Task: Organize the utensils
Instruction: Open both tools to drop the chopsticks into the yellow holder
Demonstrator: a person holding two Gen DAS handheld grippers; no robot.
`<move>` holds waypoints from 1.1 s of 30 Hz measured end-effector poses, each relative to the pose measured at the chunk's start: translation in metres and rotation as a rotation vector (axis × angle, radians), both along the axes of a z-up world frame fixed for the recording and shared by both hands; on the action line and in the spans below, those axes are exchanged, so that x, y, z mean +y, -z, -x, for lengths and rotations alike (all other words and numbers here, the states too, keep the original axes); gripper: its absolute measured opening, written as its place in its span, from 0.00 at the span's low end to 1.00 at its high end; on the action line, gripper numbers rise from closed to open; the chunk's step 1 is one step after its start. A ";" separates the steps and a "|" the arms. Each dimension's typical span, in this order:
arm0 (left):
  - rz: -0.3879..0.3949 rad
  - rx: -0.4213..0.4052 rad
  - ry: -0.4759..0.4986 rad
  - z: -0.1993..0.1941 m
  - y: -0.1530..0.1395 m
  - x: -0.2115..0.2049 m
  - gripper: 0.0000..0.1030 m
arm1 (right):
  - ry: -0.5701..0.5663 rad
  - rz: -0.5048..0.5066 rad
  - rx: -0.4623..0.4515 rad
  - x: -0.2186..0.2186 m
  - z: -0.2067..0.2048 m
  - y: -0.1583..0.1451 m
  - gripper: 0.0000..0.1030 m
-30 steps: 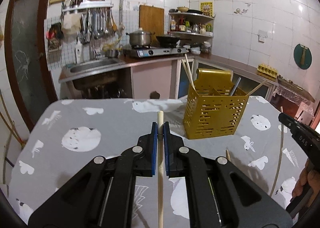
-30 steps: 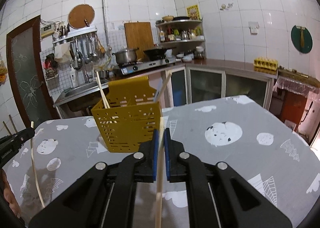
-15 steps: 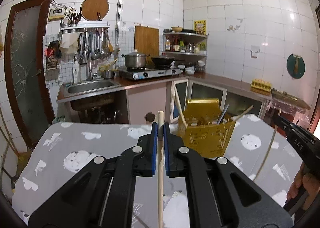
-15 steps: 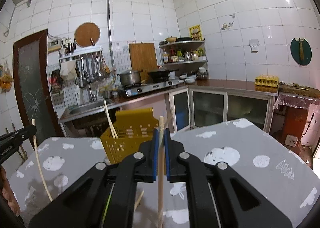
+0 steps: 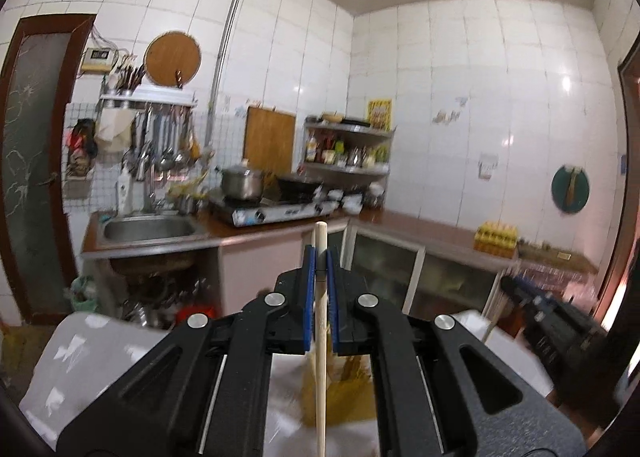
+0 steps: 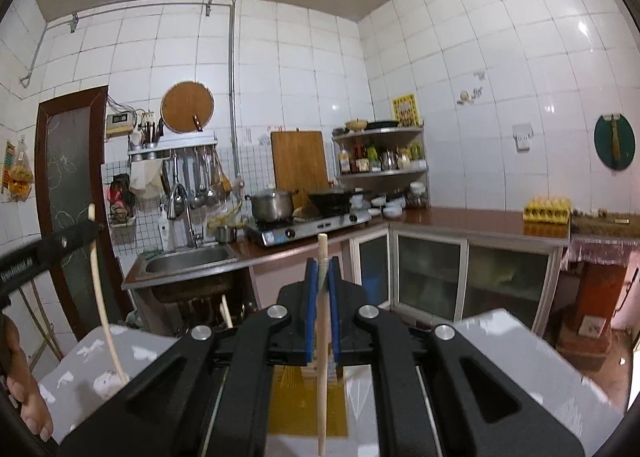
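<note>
My left gripper (image 5: pixel 320 257) is shut on a pale wooden chopstick (image 5: pixel 321 357) that runs upright between its blue pads. My right gripper (image 6: pixel 322 269) is shut on another wooden chopstick (image 6: pixel 322 369). The yellow slotted utensil holder (image 5: pixel 340 397) stands on the table, mostly hidden below and behind the left jaws; in the right wrist view the holder (image 6: pixel 296 405) shows under the jaws. Both grippers are held high above it. The left gripper (image 6: pixel 80 235) with its chopstick (image 6: pixel 102 309) shows at the left of the right wrist view. The right gripper (image 5: pixel 520 293) shows blurred in the left view.
A table with a grey patterned cloth (image 6: pixel 512 341) lies below. Behind it are a sink (image 6: pixel 184 261), a gas stove with a pot (image 6: pixel 272 205) and a wok, a corner counter with glass cabinets (image 6: pixel 432 277) and an egg tray (image 6: pixel 547 209).
Both grippers have risen and tilted upward with their chopsticks. The yellow holder has dropped from the middle of each view to below the jaws.
</note>
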State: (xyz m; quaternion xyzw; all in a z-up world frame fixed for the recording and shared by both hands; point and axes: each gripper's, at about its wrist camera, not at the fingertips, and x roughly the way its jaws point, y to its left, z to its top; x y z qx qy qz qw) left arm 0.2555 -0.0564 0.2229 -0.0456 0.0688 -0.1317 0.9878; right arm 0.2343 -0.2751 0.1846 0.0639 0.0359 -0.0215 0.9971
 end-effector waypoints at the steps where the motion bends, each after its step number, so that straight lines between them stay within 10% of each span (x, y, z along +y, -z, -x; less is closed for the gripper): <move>1: 0.009 -0.012 0.007 -0.004 -0.006 -0.004 0.05 | 0.001 -0.001 -0.007 0.000 -0.004 -0.005 0.06; 14: 0.011 -0.081 0.024 -0.087 0.000 -0.052 0.05 | 0.034 -0.010 -0.062 -0.003 -0.074 -0.020 0.06; 33: -0.046 0.202 0.008 -0.149 0.121 -0.043 0.05 | 0.015 0.027 0.234 -0.018 -0.131 0.064 0.08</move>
